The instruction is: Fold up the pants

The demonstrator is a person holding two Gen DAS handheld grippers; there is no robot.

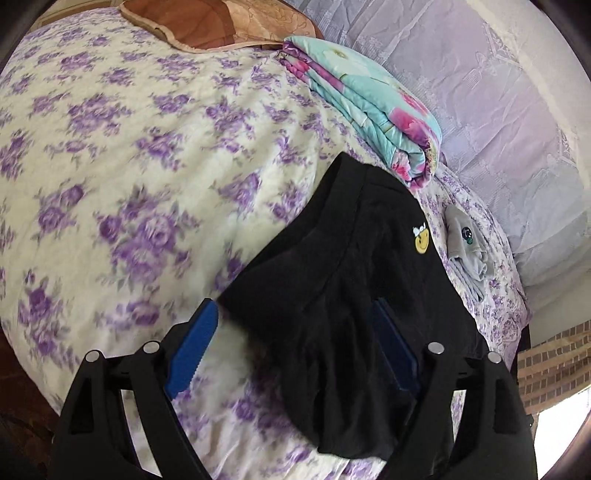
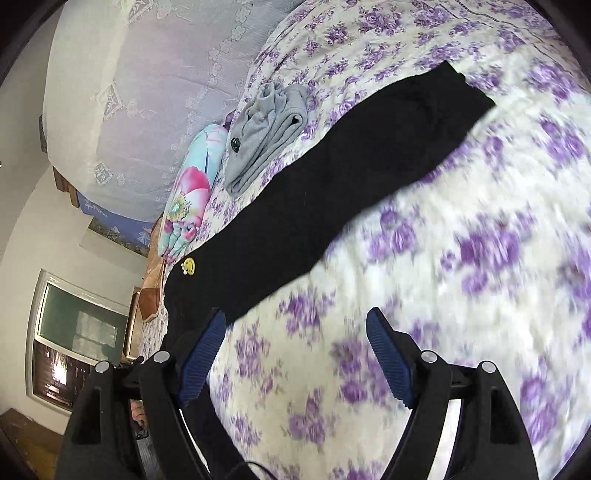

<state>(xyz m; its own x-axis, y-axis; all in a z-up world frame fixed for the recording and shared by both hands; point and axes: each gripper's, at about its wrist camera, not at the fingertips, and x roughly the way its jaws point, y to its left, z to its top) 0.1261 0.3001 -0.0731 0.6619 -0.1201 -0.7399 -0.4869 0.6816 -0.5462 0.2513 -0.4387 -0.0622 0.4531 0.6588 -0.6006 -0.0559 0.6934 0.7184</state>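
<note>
Black pants (image 1: pixel 354 280) with a yellow smiley patch (image 1: pixel 420 242) lie on the purple-flowered bed sheet (image 1: pixel 129 166). In the left wrist view my left gripper (image 1: pixel 299 339) is open, and the waist end of the pants drapes between its blue pads and over the right one (image 1: pixel 395 350). In the right wrist view the pants (image 2: pixel 332 192) stretch as a long strip from lower left to upper right. My right gripper (image 2: pixel 295 343) is open and empty above the sheet (image 2: pixel 461 277), its left pad (image 2: pixel 205 350) at the edge of the pants.
A folded turquoise and pink floral quilt (image 1: pixel 369 107) lies beyond the pants. Folded grey clothes (image 1: pixel 465 240) sit beside them, also in the right wrist view (image 2: pixel 266 129). A brown pillow (image 1: pixel 221 22) is at the head. A lace curtain (image 1: pixel 498 110) hangs along the far bed edge.
</note>
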